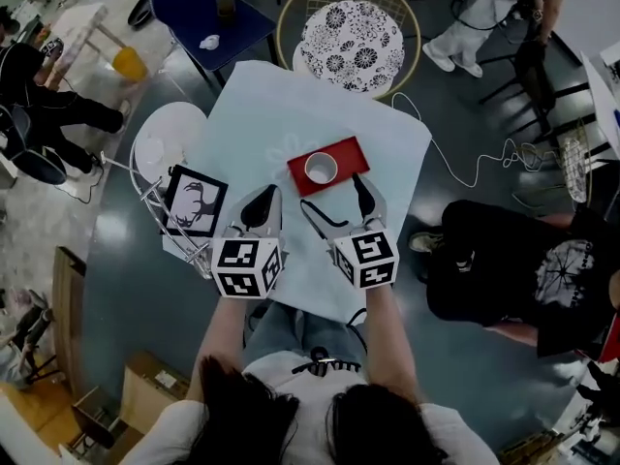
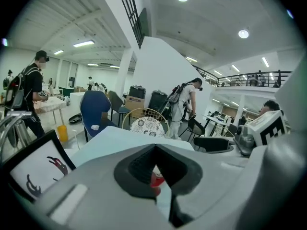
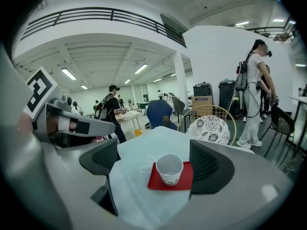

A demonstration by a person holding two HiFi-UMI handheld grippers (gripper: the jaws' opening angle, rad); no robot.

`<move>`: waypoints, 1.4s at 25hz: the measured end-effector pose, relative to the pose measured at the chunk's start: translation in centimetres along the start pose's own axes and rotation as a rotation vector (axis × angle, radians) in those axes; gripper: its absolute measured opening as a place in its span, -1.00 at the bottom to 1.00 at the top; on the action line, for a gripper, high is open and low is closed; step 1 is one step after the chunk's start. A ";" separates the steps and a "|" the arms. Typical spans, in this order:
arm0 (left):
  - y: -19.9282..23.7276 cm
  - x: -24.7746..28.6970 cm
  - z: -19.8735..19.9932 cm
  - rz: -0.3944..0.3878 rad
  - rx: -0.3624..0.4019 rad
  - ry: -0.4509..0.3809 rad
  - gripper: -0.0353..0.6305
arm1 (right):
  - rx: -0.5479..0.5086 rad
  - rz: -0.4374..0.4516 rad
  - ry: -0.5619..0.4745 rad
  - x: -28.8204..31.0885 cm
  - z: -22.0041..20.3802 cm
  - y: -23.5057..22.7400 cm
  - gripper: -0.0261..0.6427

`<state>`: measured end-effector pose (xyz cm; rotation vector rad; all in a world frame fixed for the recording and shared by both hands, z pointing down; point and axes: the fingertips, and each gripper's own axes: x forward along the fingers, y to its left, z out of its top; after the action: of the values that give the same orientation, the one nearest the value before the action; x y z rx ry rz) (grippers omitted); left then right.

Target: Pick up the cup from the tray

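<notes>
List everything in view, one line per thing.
cup: one, white, upright on the tray
tray: one, red, on the table ahead of the grippers
table: one, pale cloth cover, centre
framed picture: one, black and white, left of the table
patterned chair: one, black-and-white seat, beyond the table
blue chair: one, blue, left of the patterned chair
bucket: one, yellow, floor at far left
person in black: one, right of the table
left gripper: one, grey, jaws together, empty
right gripper: one, grey, jaws apart, cup ahead, untouched
</notes>
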<state>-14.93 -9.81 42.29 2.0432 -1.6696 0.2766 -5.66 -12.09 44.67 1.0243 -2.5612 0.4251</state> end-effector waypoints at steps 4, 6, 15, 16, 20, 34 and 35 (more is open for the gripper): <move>0.5 1.8 -0.6 0.015 -0.023 0.006 -0.89 | 0.004 -0.011 0.007 2.3 -0.8 -1.1 0.51; 0.8 2.7 -1.2 0.026 -0.036 0.018 -0.89 | 0.003 -0.010 0.018 3.6 -1.4 -1.5 0.51; 2.5 5.6 -3.0 0.066 -0.073 0.062 -0.89 | -0.001 -0.038 0.109 8.2 -5.1 -3.3 0.56; 2.9 5.8 -3.2 0.080 -0.071 0.070 -0.89 | -0.003 -0.034 0.117 8.6 -5.4 -3.3 0.56; 3.9 6.5 -3.8 0.109 -0.067 0.090 -0.89 | -0.012 -0.060 0.144 9.9 -6.5 -3.9 0.57; 5.6 7.2 -5.0 0.142 -0.076 0.130 -0.89 | -0.005 -0.120 0.212 11.7 -8.5 -4.3 0.19; 5.7 7.2 -5.1 0.148 -0.073 0.133 -0.89 | -0.002 -0.120 0.206 11.6 -8.4 -4.3 0.18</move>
<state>-17.99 -14.37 51.25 1.8113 -1.7244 0.3874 -8.74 -18.75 57.75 1.0678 -2.3048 0.4697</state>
